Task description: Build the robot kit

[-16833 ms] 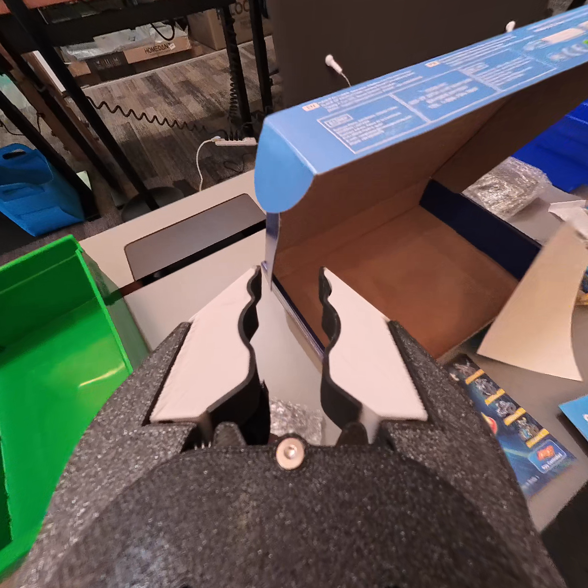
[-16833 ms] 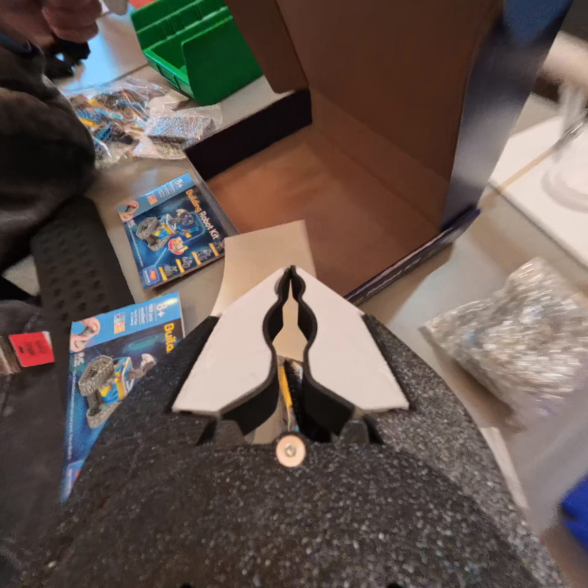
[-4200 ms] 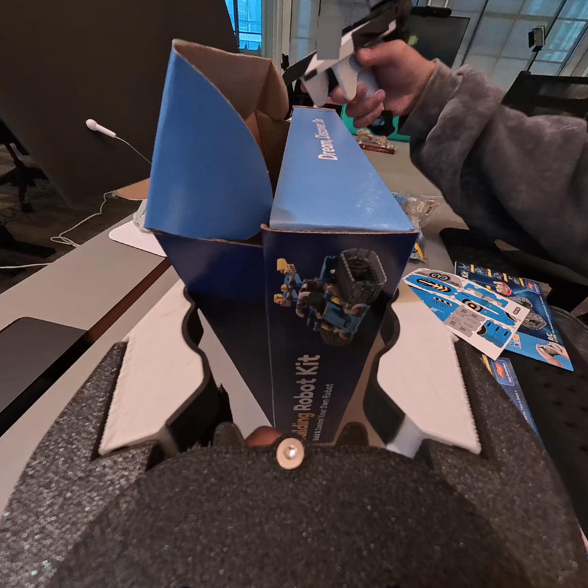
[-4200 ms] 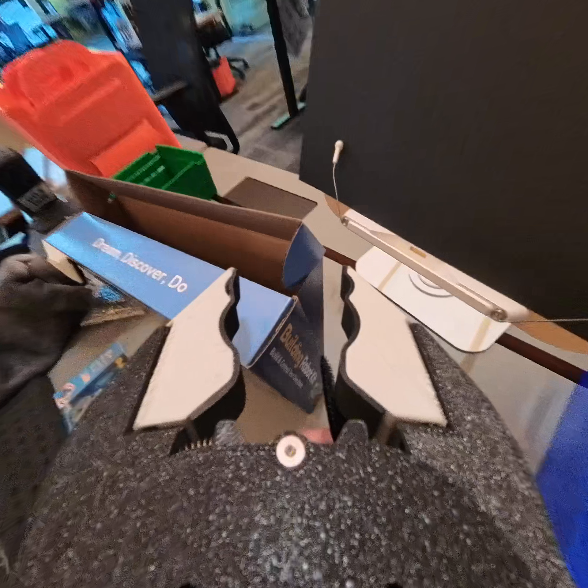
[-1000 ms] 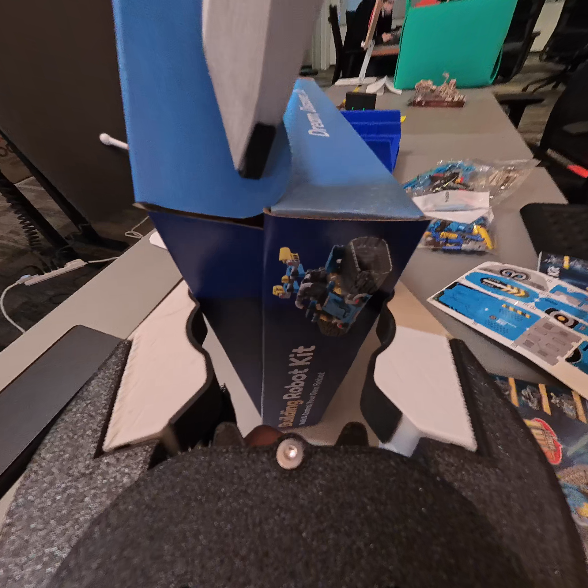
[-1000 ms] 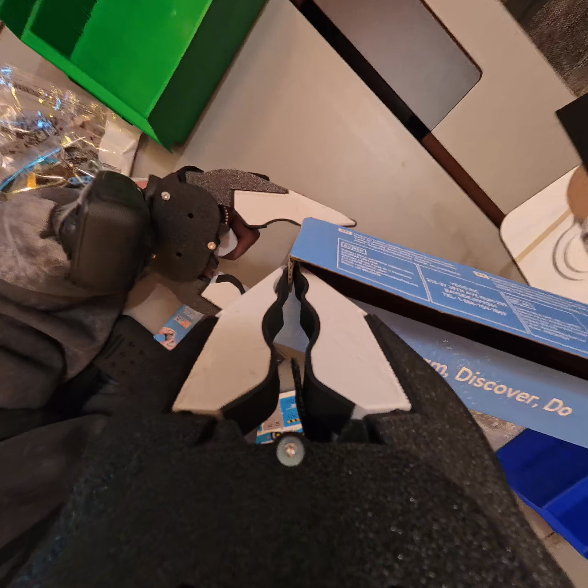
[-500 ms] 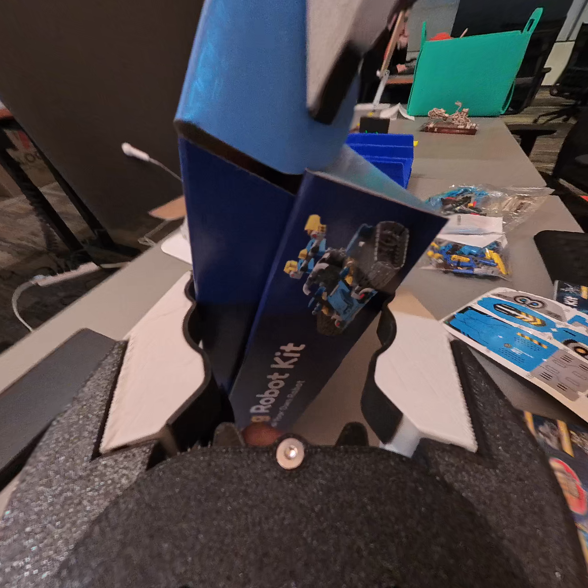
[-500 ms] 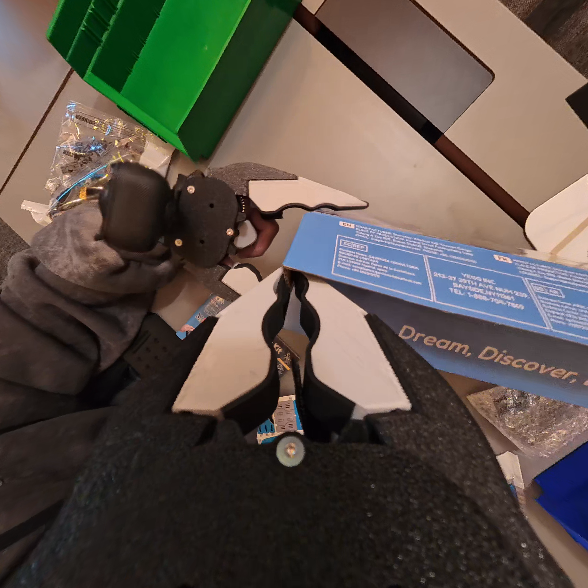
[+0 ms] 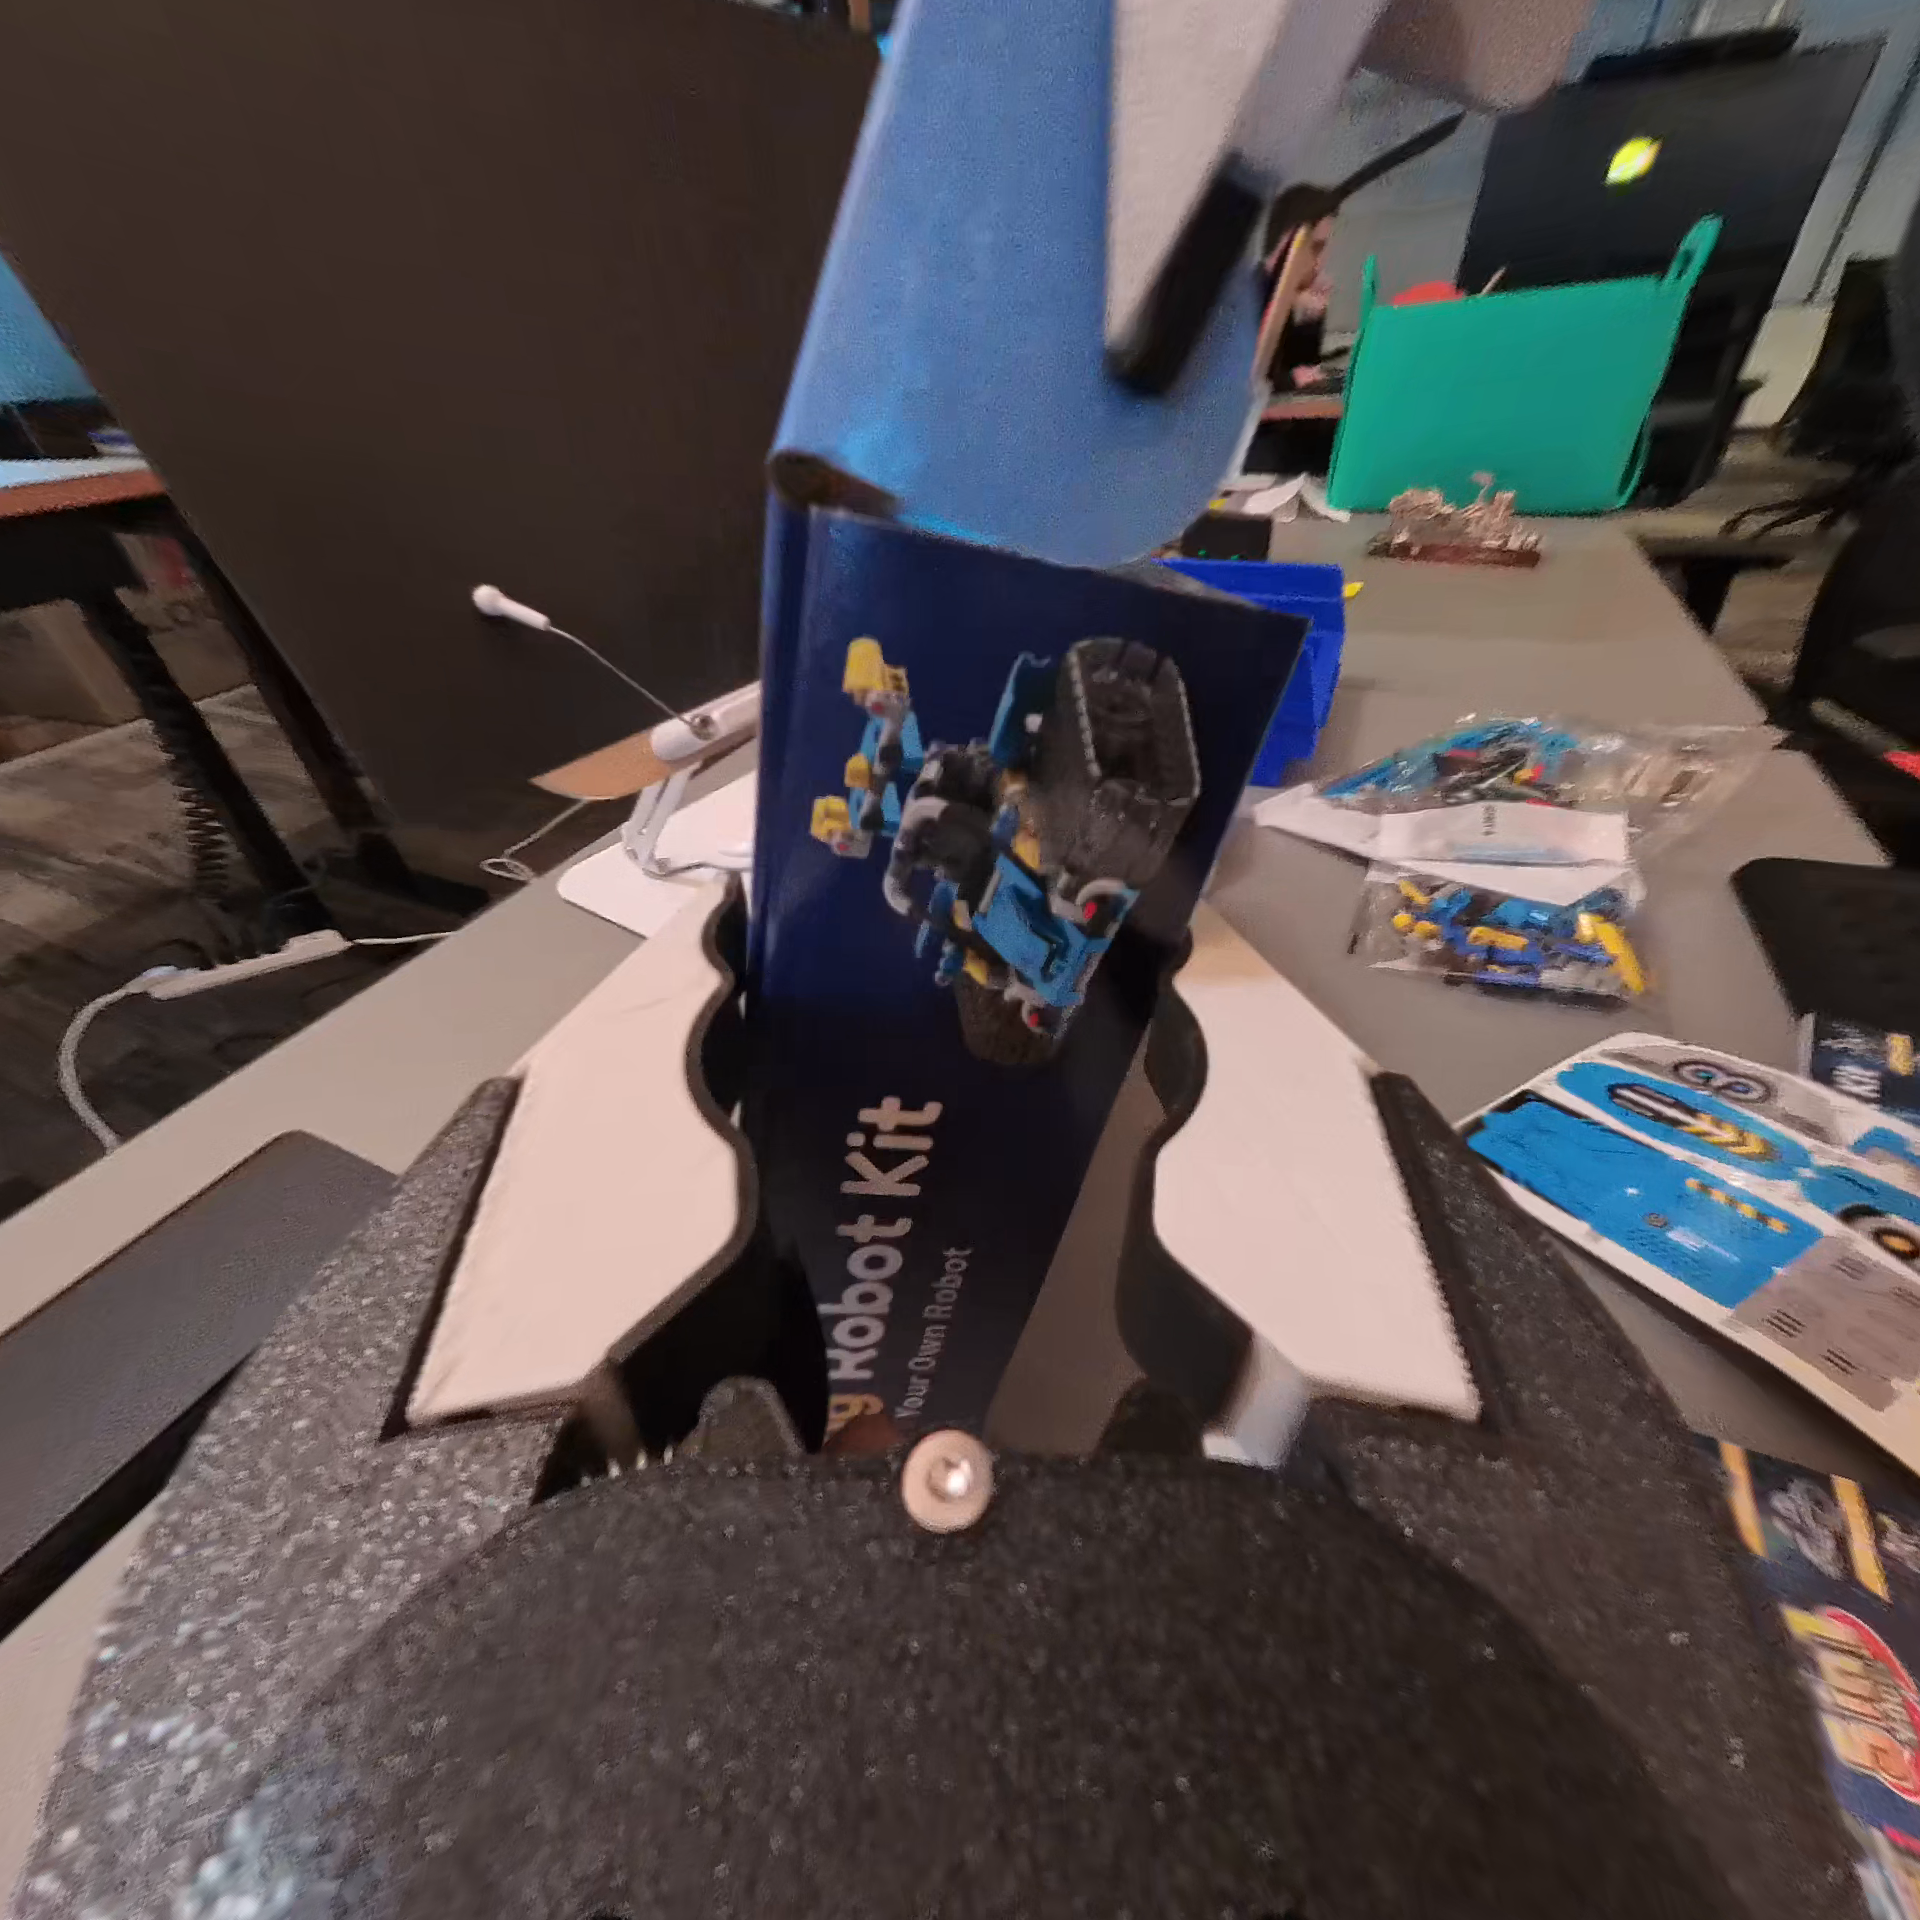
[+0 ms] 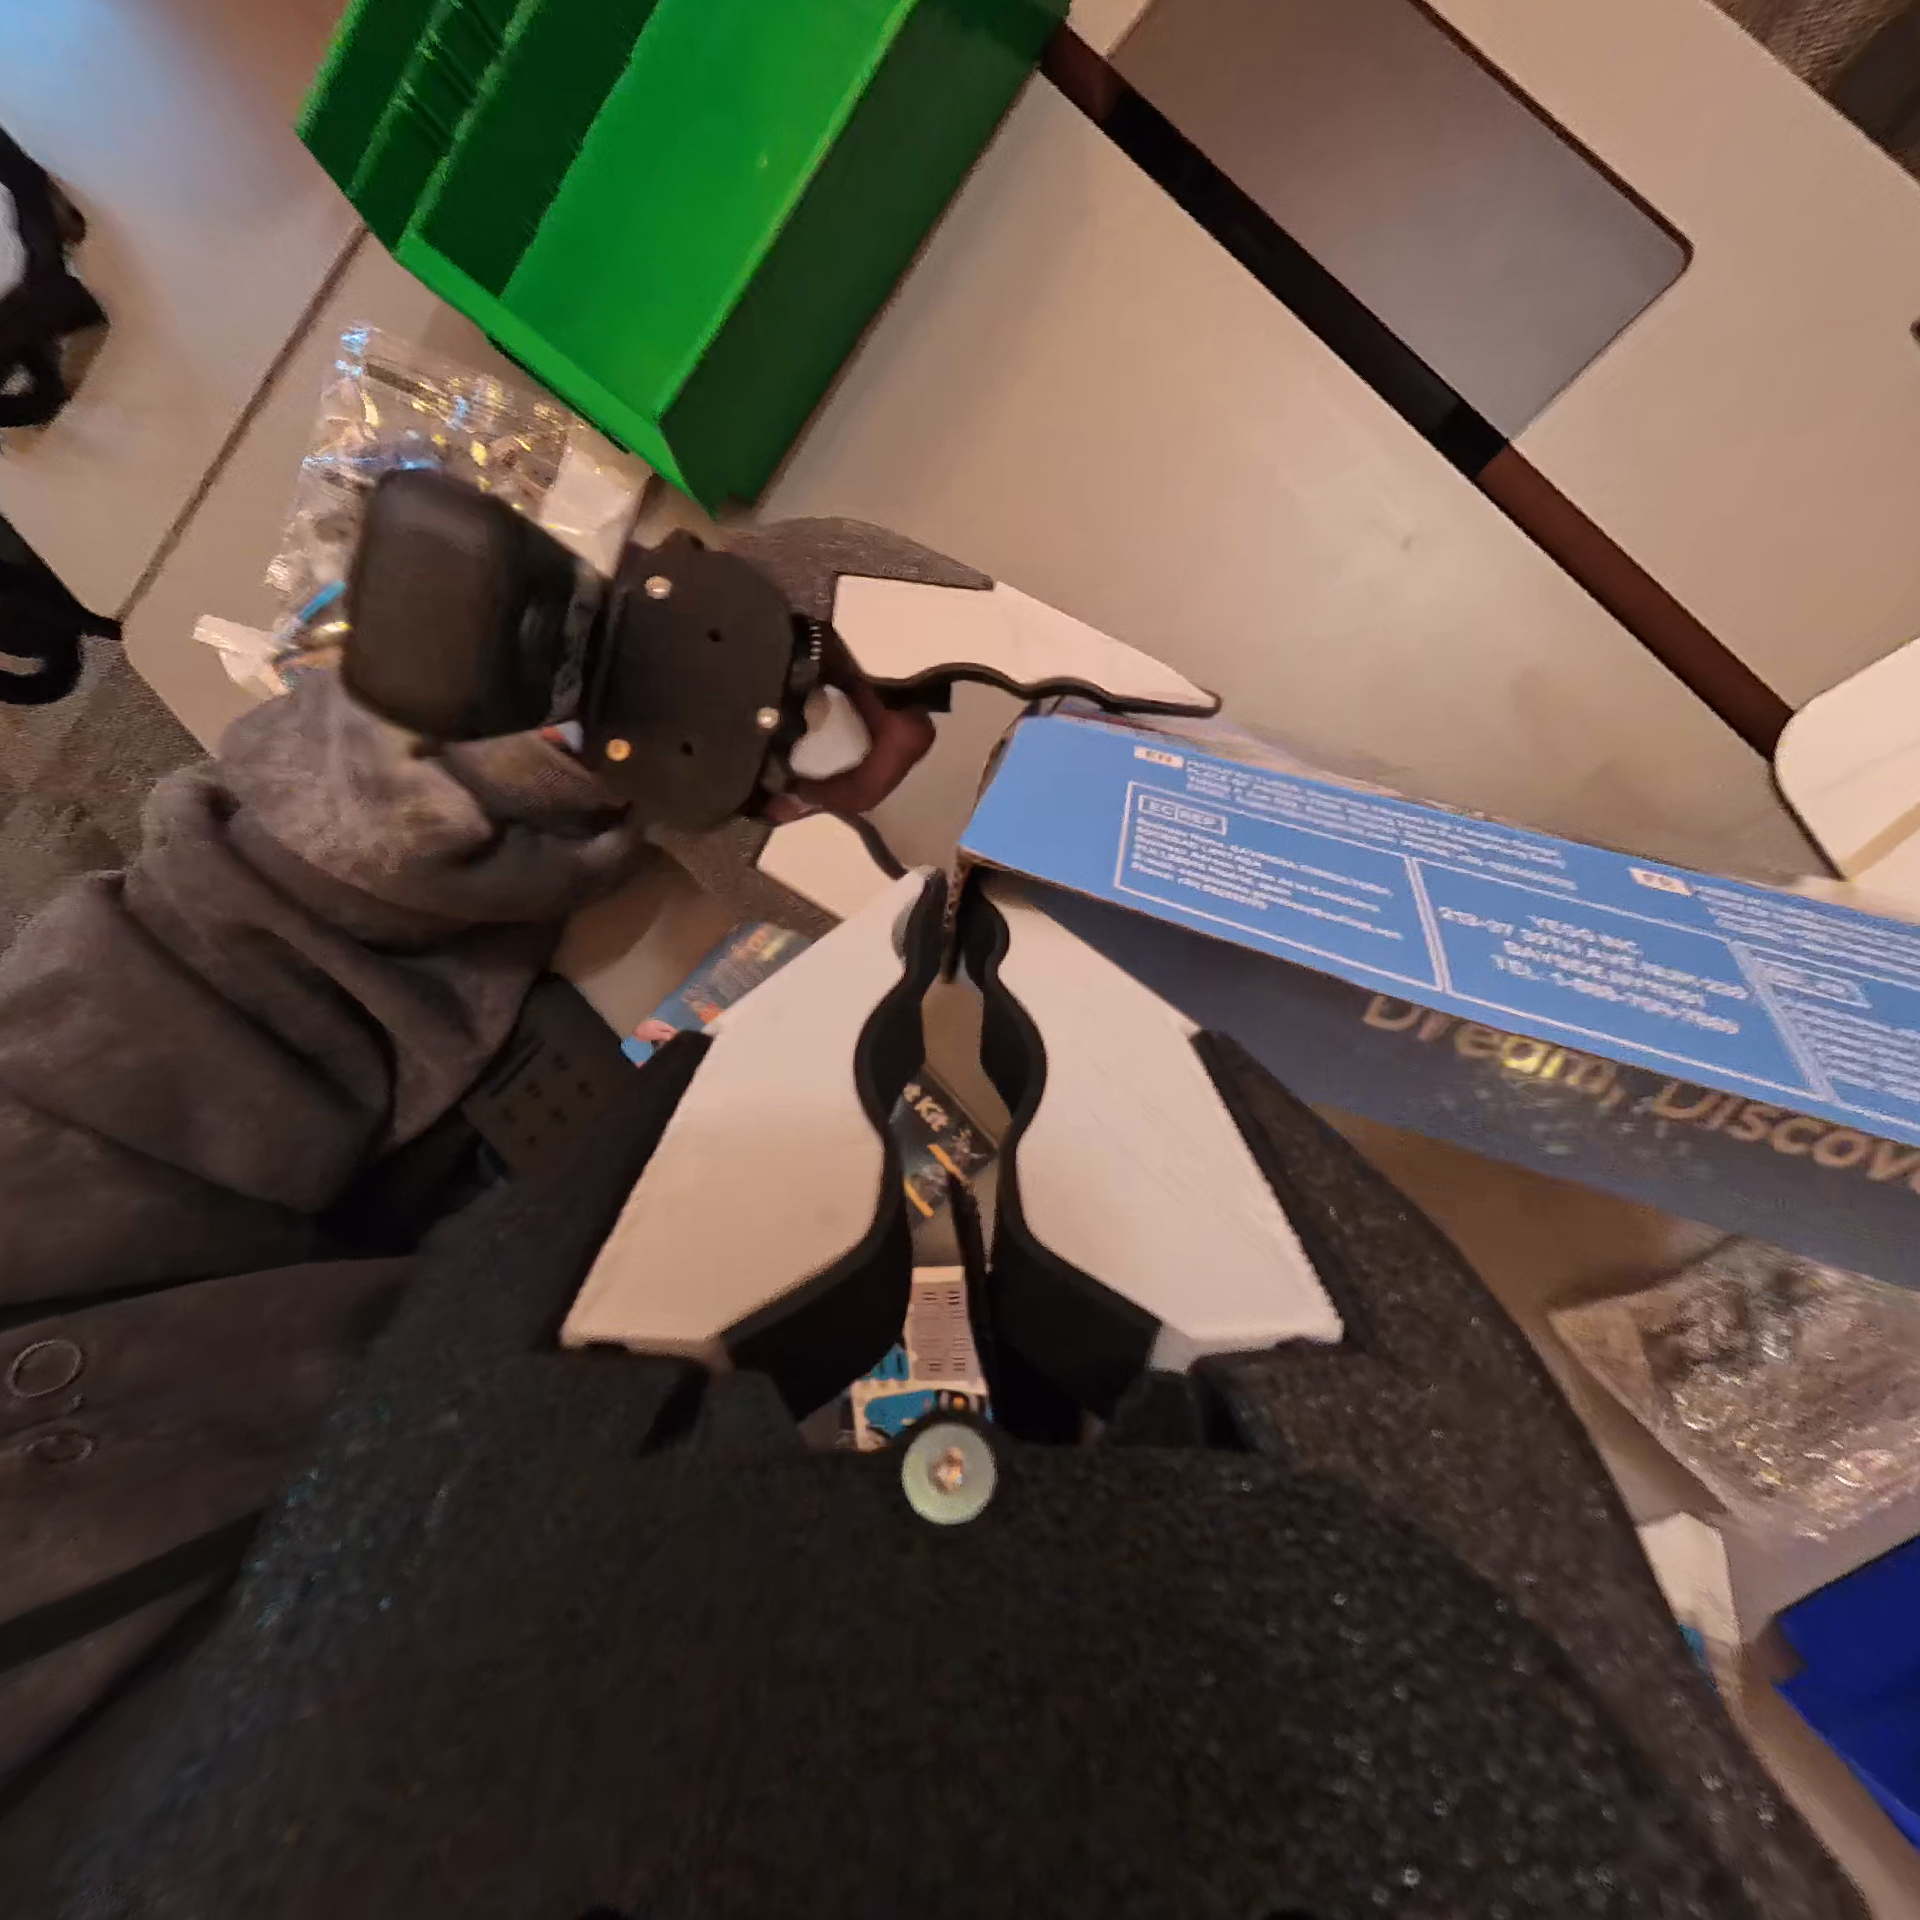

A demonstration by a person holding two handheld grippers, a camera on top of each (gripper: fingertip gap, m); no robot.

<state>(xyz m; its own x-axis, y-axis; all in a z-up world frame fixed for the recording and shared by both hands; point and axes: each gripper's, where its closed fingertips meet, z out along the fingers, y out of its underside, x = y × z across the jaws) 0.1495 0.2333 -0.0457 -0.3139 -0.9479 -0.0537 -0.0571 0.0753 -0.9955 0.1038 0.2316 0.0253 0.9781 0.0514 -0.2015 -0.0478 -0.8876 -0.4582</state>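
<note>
A dark blue cardboard kit box [image 9: 997,831] stands on end between the fingers of my left gripper [image 9: 956,925], which is shut on its lower end. The box's light blue lid flap [image 9: 987,312] rises above it. My right gripper [image 10: 951,894] is shut on the corner edge of that flap [image 10: 1455,914], and one of its fingers [image 9: 1174,156] shows blurred at the top of the left wrist view. In the right wrist view, the left gripper's white finger [image 10: 987,634] lies against the box's far end, held by a hand in a grey sleeve [image 10: 312,935].
A green bin [image 10: 675,208] stands on the pale table [image 10: 1195,468] beyond the box. Clear bags of small parts [image 9: 1496,914], a sticker sheet [image 9: 1714,1195], a booklet [image 9: 1870,1662] and a blue bin [image 9: 1288,665] lie to the right. A silver bag [image 10: 1766,1382] is by the box. My right fingertips sit around 9 cm from my left ones.
The box has turned and tipped upright, so its end panel now faces the left camera. The right gripper has lifted the flap higher. Both grippers keep their hold.
</note>
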